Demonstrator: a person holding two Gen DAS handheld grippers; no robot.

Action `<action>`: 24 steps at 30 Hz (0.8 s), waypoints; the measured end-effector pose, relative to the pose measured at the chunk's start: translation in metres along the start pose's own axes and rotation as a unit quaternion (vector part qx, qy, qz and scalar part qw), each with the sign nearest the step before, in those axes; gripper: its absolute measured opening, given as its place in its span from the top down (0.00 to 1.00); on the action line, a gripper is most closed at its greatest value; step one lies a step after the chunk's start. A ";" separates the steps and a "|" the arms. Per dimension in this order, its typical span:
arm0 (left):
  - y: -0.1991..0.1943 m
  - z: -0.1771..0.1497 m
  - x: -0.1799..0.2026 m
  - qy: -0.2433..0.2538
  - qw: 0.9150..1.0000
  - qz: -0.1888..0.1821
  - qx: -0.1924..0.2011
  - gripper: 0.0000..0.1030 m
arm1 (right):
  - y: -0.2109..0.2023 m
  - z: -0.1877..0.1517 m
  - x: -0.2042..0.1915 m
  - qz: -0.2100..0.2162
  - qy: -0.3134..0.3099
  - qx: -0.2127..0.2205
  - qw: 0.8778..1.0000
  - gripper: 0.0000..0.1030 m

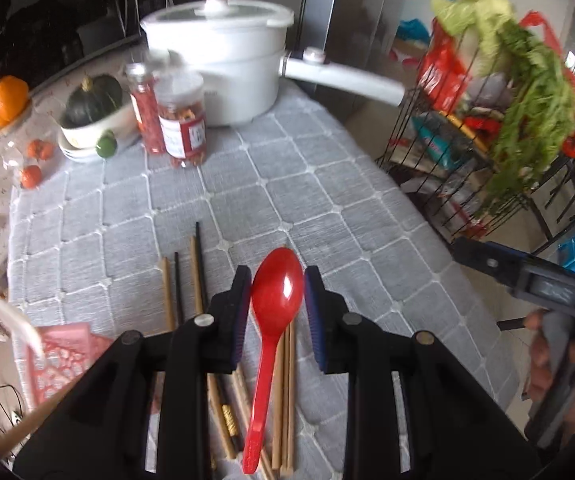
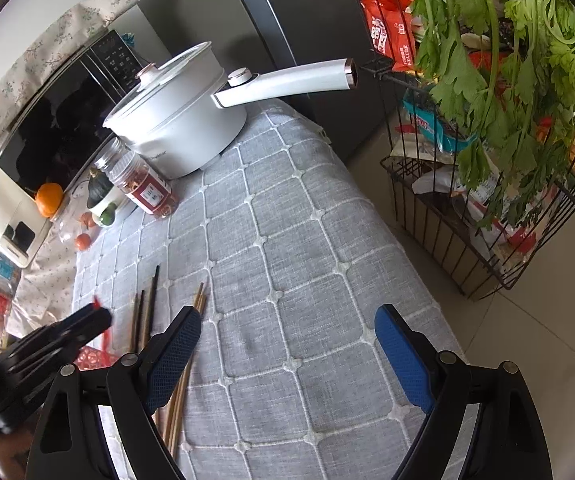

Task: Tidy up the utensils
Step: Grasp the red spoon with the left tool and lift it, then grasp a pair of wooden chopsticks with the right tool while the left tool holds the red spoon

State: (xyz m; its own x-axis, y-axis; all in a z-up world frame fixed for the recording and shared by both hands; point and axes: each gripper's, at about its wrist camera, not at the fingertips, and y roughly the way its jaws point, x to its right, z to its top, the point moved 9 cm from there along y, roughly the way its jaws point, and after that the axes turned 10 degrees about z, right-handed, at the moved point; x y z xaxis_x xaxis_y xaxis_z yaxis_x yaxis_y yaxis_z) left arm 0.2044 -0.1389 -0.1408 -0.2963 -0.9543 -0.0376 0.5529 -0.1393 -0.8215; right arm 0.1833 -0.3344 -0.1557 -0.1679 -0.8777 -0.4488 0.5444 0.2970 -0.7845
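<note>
In the left wrist view a red plastic spoon (image 1: 275,320) has its bowl between the two blue pads of my left gripper (image 1: 277,292), which closes on it just above the grey quilted cloth (image 1: 307,200). Several wooden and black chopsticks (image 1: 197,272) lie on the cloth under and left of the spoon. A pink perforated basket (image 1: 61,360) sits at the lower left. In the right wrist view my right gripper (image 2: 287,336) is wide open and empty above the cloth (image 2: 287,260), with chopsticks (image 2: 147,312) by its left finger. The left gripper (image 2: 71,328) shows at the left there.
A white electric pot (image 1: 223,60) with a long handle stands at the back. Two jars (image 1: 175,120), a bowl with a dark squash (image 1: 91,108) and small oranges sit at the back left. A black wire rack (image 2: 487,200) with greens and packets stands right of the table.
</note>
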 end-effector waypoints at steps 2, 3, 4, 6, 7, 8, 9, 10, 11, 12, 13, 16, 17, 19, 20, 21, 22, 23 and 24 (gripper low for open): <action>-0.020 -0.003 -0.008 -0.010 1.000 -0.007 0.020 0.72 | 0.002 -0.003 -0.005 0.001 -0.002 -0.004 1.000 0.13; -0.028 -0.004 -0.013 -0.016 0.999 -0.011 0.028 0.72 | 0.004 -0.005 -0.008 0.001 -0.005 -0.007 1.000 0.13; -0.038 -0.005 -0.018 -0.026 0.999 -0.015 0.038 0.72 | 0.007 -0.007 -0.012 0.001 -0.010 -0.010 1.000 0.13; -0.050 -0.009 -0.026 -0.039 0.998 -0.020 0.055 0.72 | 0.011 -0.010 -0.018 0.001 -0.017 -0.016 1.000 0.13; -0.056 -0.012 -0.029 -0.045 0.997 -0.021 0.064 0.72 | 0.014 -0.011 -0.021 0.002 -0.020 -0.019 1.000 0.13; -0.063 -0.014 -0.034 -0.052 0.996 -0.025 0.074 0.72 | 0.018 -0.014 -0.026 0.004 -0.025 -0.024 0.999 0.13; -0.068 -0.017 -0.039 -0.062 0.994 -0.030 0.084 0.72 | 0.022 -0.016 -0.030 0.006 -0.028 -0.029 0.999 0.13; -0.071 -0.019 -0.041 -0.068 0.993 -0.033 0.090 0.72 | 0.026 -0.018 -0.035 0.008 -0.032 -0.035 0.999 0.13; -0.072 -0.022 -0.044 -0.074 0.993 -0.034 0.091 0.72 | 0.030 -0.021 -0.039 0.010 -0.035 -0.039 0.999 0.13; -0.074 -0.022 -0.045 -0.076 0.992 -0.039 0.093 0.72 | 0.036 -0.024 -0.044 0.012 -0.039 -0.045 0.998 0.13; -0.078 -0.021 -0.045 -0.077 0.991 -0.043 0.099 0.72 | 0.042 -0.028 -0.048 0.014 -0.043 -0.052 0.998 0.13; -0.093 -0.020 -0.046 -0.079 0.988 -0.049 0.126 0.72 | 0.061 -0.037 -0.061 0.024 -0.049 -0.075 0.996 0.16; -0.096 -0.020 -0.046 -0.079 0.987 -0.054 0.131 0.72 | 0.066 -0.039 -0.064 0.030 -0.048 -0.081 0.995 0.25; -0.102 -0.021 -0.047 -0.078 0.986 -0.060 0.136 0.72 | 0.081 -0.041 -0.073 0.053 -0.041 -0.096 0.993 0.40; -0.103 -0.020 -0.047 -0.078 0.985 -0.064 0.140 0.72 | 0.086 -0.042 -0.077 0.062 -0.038 -0.102 0.992 0.50; -0.105 -0.020 -0.048 -0.078 0.985 -0.066 0.143 0.72 | 0.092 -0.042 -0.081 0.070 -0.036 -0.106 0.991 0.55; -0.106 -0.021 -0.049 -0.078 0.984 -0.067 0.144 0.72 | 0.100 -0.041 -0.086 0.081 -0.033 -0.112 0.990 0.65; -0.106 -0.022 -0.050 -0.079 0.984 -0.069 0.144 0.72 | 0.104 -0.041 -0.090 0.088 -0.032 -0.116 0.989 0.73; -0.106 -0.022 -0.052 -0.083 0.984 -0.071 0.144 0.72 | 0.109 -0.041 -0.096 0.097 -0.032 -0.120 0.988 0.76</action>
State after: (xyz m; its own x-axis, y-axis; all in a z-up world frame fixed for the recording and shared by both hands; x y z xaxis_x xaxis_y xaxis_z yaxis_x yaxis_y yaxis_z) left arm 0.1439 -0.0683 -0.0640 -0.2674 -0.9468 0.1790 0.7201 -0.3198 -0.6157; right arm 0.2247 -0.2025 -0.2161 -0.0234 -0.8153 -0.5785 0.3501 0.5353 -0.7687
